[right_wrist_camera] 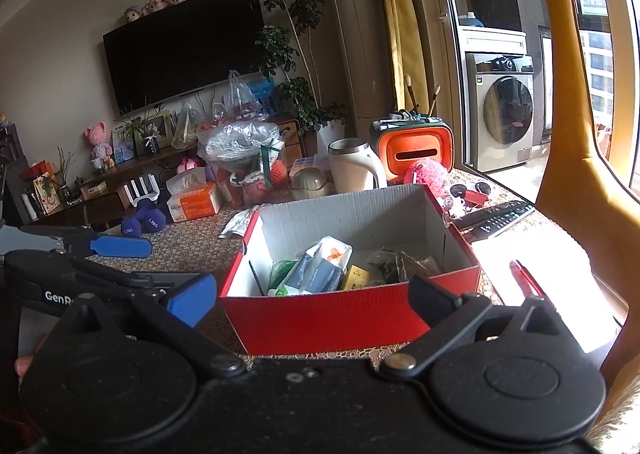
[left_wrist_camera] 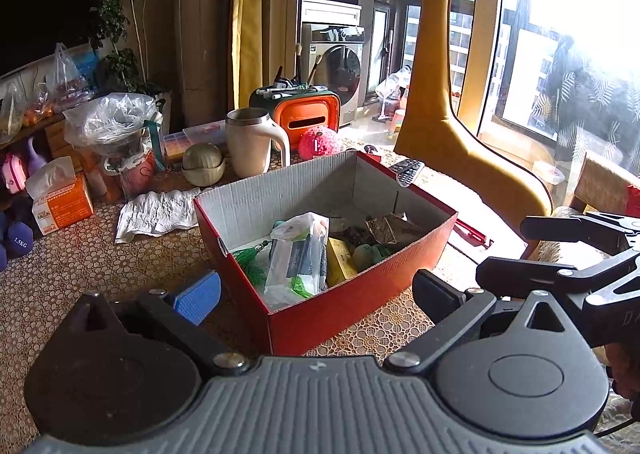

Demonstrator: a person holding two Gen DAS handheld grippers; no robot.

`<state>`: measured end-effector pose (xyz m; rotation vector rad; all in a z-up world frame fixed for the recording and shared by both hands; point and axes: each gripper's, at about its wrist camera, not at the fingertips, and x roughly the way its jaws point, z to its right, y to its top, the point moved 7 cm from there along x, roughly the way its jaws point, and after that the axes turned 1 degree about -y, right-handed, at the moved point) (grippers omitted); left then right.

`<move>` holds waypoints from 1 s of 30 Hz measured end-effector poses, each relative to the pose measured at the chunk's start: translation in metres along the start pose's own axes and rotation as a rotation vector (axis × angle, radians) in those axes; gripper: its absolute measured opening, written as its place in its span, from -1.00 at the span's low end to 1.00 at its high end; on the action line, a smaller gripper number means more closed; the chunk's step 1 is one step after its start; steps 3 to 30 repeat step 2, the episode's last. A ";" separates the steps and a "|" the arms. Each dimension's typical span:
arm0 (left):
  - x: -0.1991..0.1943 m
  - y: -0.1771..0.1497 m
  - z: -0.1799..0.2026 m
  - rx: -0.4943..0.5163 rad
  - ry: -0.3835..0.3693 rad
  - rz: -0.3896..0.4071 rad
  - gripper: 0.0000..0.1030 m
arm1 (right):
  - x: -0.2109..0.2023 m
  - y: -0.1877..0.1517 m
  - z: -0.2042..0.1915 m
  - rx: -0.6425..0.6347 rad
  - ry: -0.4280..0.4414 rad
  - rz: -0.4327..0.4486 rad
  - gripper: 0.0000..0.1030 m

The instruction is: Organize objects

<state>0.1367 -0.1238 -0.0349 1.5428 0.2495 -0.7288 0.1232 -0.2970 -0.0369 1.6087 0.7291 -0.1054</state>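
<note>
From the left wrist camera, the left gripper [left_wrist_camera: 316, 296] is spread wide and holds nothing; its blue-padded finger sits low on the left and its black finger low on the right. Between them, on a table with a patterned lace cloth [left_wrist_camera: 80, 262], stands an open red cardboard box [left_wrist_camera: 340, 306], seen corner-on. Inside lie a clear plastic bag of packets [left_wrist_camera: 298, 258], a green tassel [left_wrist_camera: 250, 260], a yellow carton [left_wrist_camera: 340, 262] and dark foil wrappers [left_wrist_camera: 390, 232]. Behind the box stand a cream mug [left_wrist_camera: 250, 148], a pink fluffy ball [left_wrist_camera: 319, 142] and an orange case [left_wrist_camera: 306, 116]; a crumpled white cloth [left_wrist_camera: 156, 212] lies to its left and a remote control [left_wrist_camera: 408, 171] touches its far corner. The other tool's black linkage shows at the right edge. From the right wrist camera, the right gripper [right_wrist_camera: 314, 300] is likewise wide apart and empty, facing the box's long red side. The left gripper appears at the left edge, beside the box. A red pen [right_wrist_camera: 528, 280] lies on the sunlit table right of the box, and a tall yellow giraffe figure [right_wrist_camera: 568, 94] stands by the window.
</note>
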 end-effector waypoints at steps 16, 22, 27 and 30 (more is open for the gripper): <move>-0.001 0.002 -0.006 -0.010 -0.006 -0.002 1.00 | 0.001 -0.001 0.001 0.012 -0.005 -0.006 0.98; -0.001 0.002 -0.006 -0.010 -0.006 -0.002 1.00 | 0.001 -0.001 0.001 0.012 -0.005 -0.006 0.98; -0.001 0.002 -0.006 -0.010 -0.006 -0.002 1.00 | 0.001 -0.001 0.001 0.012 -0.005 -0.006 0.98; -0.001 0.002 -0.006 -0.010 -0.006 -0.002 1.00 | 0.001 -0.001 0.001 0.012 -0.005 -0.006 0.98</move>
